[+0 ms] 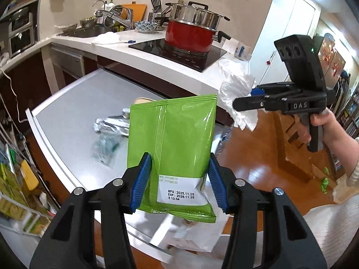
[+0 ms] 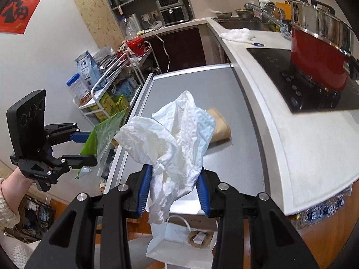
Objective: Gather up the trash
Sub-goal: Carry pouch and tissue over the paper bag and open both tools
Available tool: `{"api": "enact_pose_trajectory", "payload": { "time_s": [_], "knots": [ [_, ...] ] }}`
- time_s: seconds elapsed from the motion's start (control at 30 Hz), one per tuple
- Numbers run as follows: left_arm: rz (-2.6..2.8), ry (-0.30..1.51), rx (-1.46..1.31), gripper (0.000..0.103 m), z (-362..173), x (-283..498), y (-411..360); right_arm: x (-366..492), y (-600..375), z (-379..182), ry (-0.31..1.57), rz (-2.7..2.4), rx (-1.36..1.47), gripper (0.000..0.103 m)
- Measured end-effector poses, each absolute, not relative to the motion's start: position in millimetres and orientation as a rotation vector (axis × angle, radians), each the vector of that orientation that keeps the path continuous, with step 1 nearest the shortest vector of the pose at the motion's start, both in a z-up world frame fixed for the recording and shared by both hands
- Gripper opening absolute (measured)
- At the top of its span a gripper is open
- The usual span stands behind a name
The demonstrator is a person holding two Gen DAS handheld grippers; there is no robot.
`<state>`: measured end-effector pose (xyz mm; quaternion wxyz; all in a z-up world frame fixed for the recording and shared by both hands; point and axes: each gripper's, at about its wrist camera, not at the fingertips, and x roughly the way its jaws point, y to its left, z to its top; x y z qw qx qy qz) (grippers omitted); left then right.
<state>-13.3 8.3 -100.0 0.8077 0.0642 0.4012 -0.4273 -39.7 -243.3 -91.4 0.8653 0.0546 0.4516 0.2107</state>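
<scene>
My left gripper (image 1: 178, 179) is shut on a green foil pouch (image 1: 172, 143) and holds it upright above the grey table (image 1: 74, 103); it also shows in the right wrist view (image 2: 89, 148) with the pouch (image 2: 103, 132). My right gripper (image 2: 174, 188) is shut on a crumpled white tissue (image 2: 172, 132), held above a white paper bag (image 2: 179, 244) on the floor. In the left wrist view the right gripper (image 1: 244, 103) and its tissue (image 1: 237, 89) hang at the right. Crumpled foil (image 1: 112, 125), a clear wrapper (image 1: 105, 150) and a brown paper piece (image 2: 218, 125) lie on the table.
A white counter (image 1: 139, 56) behind holds a cooktop with a red pot (image 1: 190, 35), a white cloth (image 1: 107, 38) and a sink. A wire rack (image 2: 107, 85) of boxes stands left of the table. Wooden floor (image 1: 258, 157) lies to the right.
</scene>
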Motion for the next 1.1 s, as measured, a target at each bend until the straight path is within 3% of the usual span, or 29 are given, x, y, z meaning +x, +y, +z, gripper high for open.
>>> {"api": "enact_pose_trajectory", "payload": {
  "time_s": [0.47,1.1],
  "knots": [
    [-0.971,0.956,0.102,0.051,-118,-95,-10,-114,-256,-131,1.107,0.48,0.096,0.036],
    [-0.952,1.32,0.062,0.051,-271,-121,-51,-128,-236,-312,1.51,0.443,0.081,0.037]
  ]
}}
